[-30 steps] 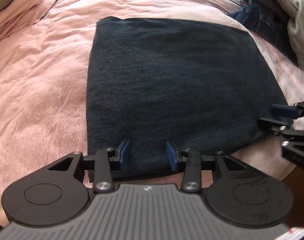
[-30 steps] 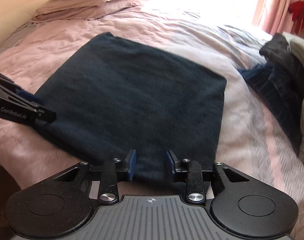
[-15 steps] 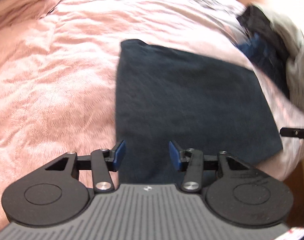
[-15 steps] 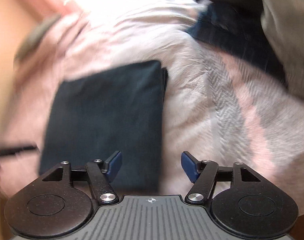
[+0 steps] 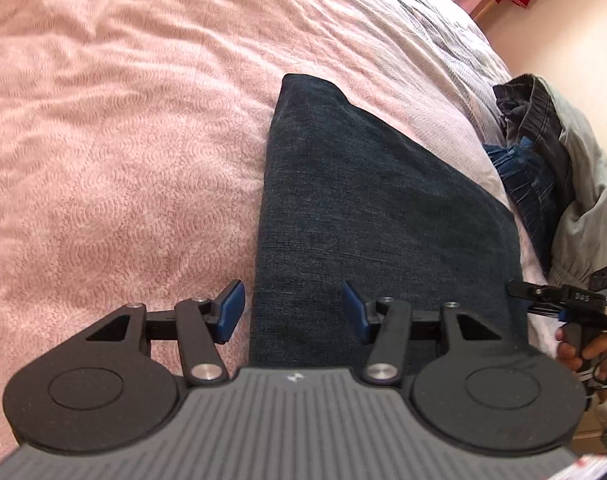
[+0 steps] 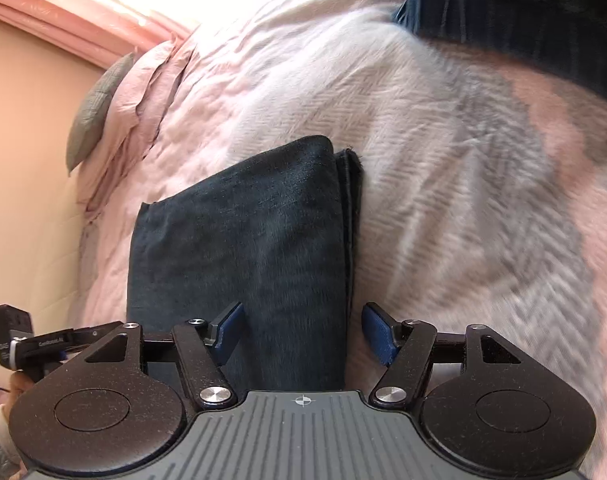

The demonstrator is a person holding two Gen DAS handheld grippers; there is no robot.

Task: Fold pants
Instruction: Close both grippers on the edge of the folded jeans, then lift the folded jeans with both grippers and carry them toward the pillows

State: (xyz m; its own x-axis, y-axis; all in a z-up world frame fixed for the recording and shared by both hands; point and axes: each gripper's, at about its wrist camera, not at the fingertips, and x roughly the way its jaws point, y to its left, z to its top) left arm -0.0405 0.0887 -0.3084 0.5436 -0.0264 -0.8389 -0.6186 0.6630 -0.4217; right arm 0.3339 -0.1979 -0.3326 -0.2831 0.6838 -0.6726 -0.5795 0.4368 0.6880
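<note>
Both grippers have drawn back from the pants and spread their jaws wider than a second ago, each straddling a side edge, which suggests one more fold is being set up or the fold is done. Left to right: the left gripper (image 5: 293,312), wide open and empty, spans the left edge of the pants (image 5: 367,208); these lie folded into a flat rectangle on the pink bedspread (image 5: 123,140); the right gripper (image 6: 303,332), equally open and empty, spans their right edge. Count: two grippers, one folded pair, one pile of clothes (image 5: 543,168) at far right.
</note>
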